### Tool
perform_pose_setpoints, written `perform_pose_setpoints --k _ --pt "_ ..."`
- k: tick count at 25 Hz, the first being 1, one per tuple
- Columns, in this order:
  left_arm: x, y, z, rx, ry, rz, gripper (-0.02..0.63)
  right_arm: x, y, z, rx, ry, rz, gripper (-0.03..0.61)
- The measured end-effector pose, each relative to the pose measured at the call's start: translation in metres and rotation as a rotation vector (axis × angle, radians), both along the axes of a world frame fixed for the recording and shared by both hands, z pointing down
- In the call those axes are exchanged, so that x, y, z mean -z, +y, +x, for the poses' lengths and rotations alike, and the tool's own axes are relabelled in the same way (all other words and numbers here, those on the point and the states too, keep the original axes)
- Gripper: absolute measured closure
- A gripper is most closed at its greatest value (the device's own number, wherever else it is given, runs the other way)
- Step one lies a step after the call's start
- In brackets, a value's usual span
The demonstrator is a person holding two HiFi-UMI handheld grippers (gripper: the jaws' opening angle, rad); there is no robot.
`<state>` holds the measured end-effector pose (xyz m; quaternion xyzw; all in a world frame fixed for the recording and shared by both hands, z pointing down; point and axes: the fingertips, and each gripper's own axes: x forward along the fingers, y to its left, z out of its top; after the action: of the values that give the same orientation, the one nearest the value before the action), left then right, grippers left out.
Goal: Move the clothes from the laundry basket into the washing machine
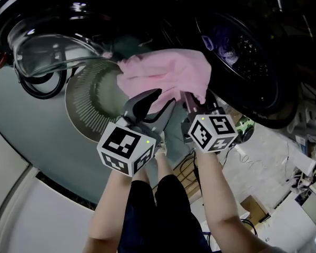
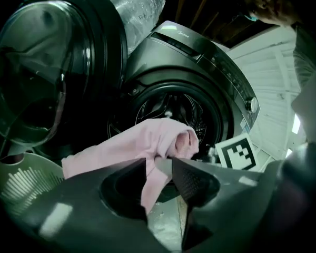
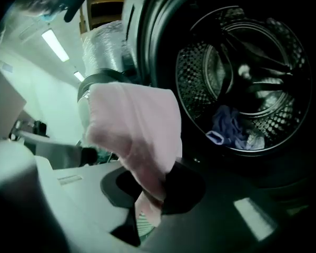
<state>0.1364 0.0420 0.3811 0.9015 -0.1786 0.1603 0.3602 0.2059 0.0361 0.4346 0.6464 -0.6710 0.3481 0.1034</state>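
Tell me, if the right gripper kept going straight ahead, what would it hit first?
The right gripper clamps the pink cloth. Beyond that, it would probably hit the dark front rim of the washing machine beside the open drum. Depth is unclear, so it might slip inside instead.

One left gripper [image 2: 159, 165], one right gripper [image 3: 150, 194], one pink garment [image 1: 168, 73], one washing machine [image 2: 200, 51], one laundry basket [image 1: 87, 101]

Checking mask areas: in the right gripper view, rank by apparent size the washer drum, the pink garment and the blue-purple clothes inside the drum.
1. washer drum
2. pink garment, not far behind; it is nearest the camera, so it looks enlarged
3. blue-purple clothes, clearly smallest
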Motion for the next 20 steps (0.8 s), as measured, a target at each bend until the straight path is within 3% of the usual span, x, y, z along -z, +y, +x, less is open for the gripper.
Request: perform_pose_setpoints --k 6,9,12,20 --pt "-0.020 0.006 -0.010 0.033 -0.027 -0.039 0.487 0.009 -0.035 0.075 -0.222 0.125 0.049 0.498" --pt "-0.022 0.003 -0.014 0.050 -0.028 -0.031 0.613 0.000 -0.046 0.114 -0.322 0.228 0.023 0.497" --pt "-0.024 0.001 -0.016 0.055 -0.026 -0.016 0.614 -0.009 -0.055 0.144 -0.398 0.283 0.005 0.497" --pt "-0.033 -0.003 -0.015 0.042 -0.012 -0.027 0.614 -0.003 -0.086 0.185 -0.484 0.357 0.033 0.497"
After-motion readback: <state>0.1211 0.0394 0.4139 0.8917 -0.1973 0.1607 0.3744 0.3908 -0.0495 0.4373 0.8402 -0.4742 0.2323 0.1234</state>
